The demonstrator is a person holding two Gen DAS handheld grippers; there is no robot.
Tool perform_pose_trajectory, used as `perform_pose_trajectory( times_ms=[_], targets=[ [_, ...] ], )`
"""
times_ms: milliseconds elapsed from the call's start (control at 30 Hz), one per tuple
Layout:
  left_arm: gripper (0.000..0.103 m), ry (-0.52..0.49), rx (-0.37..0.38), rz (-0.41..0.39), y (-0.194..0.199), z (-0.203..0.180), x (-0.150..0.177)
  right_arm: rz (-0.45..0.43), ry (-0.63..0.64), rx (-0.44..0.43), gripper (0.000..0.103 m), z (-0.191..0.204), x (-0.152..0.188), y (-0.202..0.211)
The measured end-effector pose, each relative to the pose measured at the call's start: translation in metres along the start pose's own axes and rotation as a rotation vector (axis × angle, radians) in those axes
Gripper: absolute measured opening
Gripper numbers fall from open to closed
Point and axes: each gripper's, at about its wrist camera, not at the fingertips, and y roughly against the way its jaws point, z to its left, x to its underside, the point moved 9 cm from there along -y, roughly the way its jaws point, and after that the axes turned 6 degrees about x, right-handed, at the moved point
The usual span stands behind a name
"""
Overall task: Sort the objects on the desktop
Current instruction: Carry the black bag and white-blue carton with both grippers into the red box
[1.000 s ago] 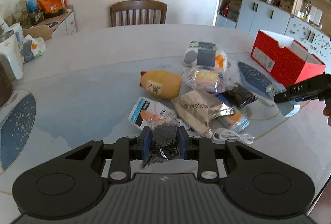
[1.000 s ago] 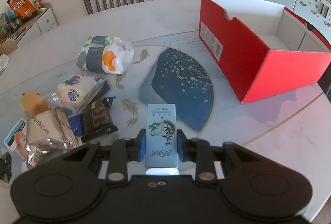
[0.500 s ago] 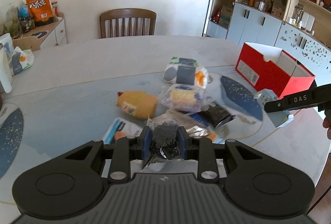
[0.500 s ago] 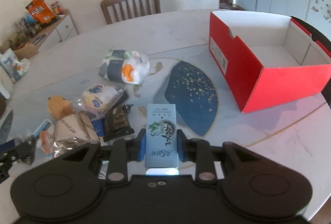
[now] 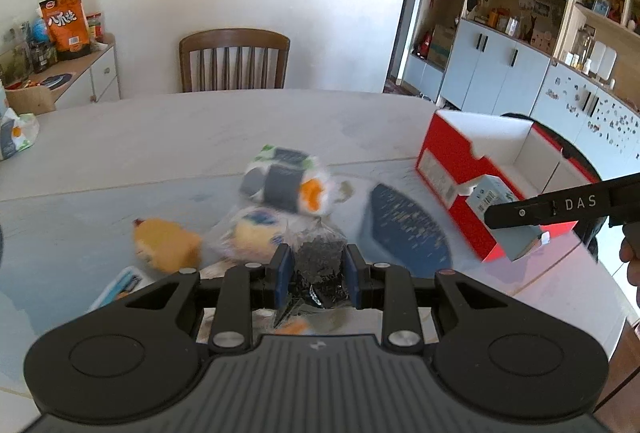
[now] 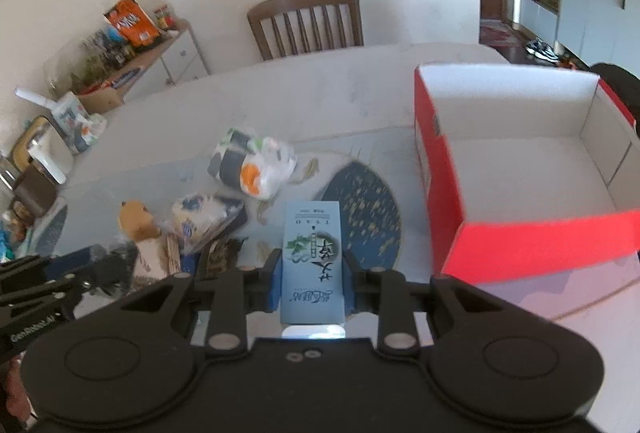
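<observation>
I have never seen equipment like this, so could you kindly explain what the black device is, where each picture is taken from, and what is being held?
No robot here: a person holds a handheld two-finger gripper in each hand, each with a fisheye camera looking along its fingers. One picture is from the left gripper, clamped on a small clear bag of dark bits. The other is from the right gripper, clamped on a pale blue carton; that carton also shows at the right of the left view. On the table lie wrapped snacks, a plush toy, and an open red box, white inside and apparently empty.
</observation>
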Motion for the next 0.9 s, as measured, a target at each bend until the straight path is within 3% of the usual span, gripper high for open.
perform_pose_trajectory(
  times_ms=[400,900],
  targets=[
    [0.027,-0.03,0.033,-0.025,-0.03,-0.07,-0.042,-0.038,0.046,-0.016,0.028,-0.062,-0.04,0.012],
    [0.027,-0.163,0.161,-0.004,-0.081,-0.166,-0.08,-0.022,-0.02,0.037,0.028,-0.135,-0.047,0.015]
  ],
)
